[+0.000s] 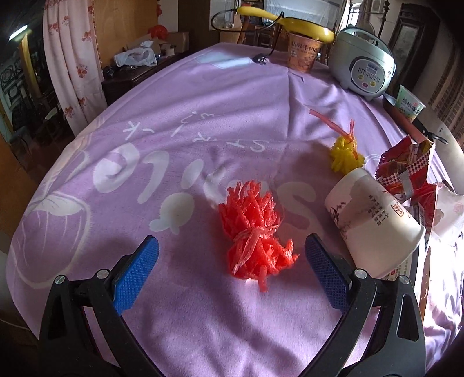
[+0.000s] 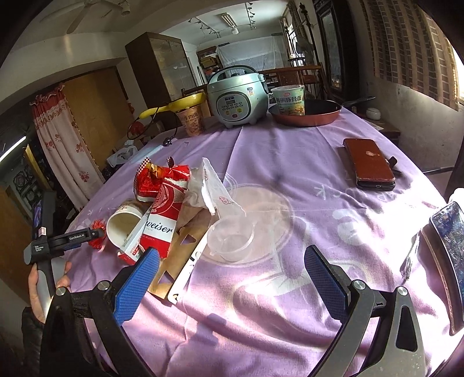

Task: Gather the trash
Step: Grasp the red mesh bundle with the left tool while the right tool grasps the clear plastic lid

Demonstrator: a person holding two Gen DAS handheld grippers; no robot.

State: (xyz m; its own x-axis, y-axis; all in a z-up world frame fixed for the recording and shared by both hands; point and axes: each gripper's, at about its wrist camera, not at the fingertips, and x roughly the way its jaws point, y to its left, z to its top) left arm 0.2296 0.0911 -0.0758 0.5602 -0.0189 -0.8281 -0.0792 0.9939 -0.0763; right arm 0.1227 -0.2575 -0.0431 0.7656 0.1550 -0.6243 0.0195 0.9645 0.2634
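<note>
A red plastic tassel bundle lies on the purple tablecloth, between and just ahead of my open left gripper. A tipped white paper cup lies to its right, and a yellow tassel bundle lies beyond. Torn red wrappers lie behind the cup. In the right wrist view, my open right gripper hovers just before a clear plastic cup. Left of it lie a red beer carton, a crumpled white bag and the paper cup. The left gripper shows at far left.
At the table's far end stand a rice cooker, a noodle cup in a red pan, another noodle cup and a yellow handled object. A brown phone case and a phone lie right.
</note>
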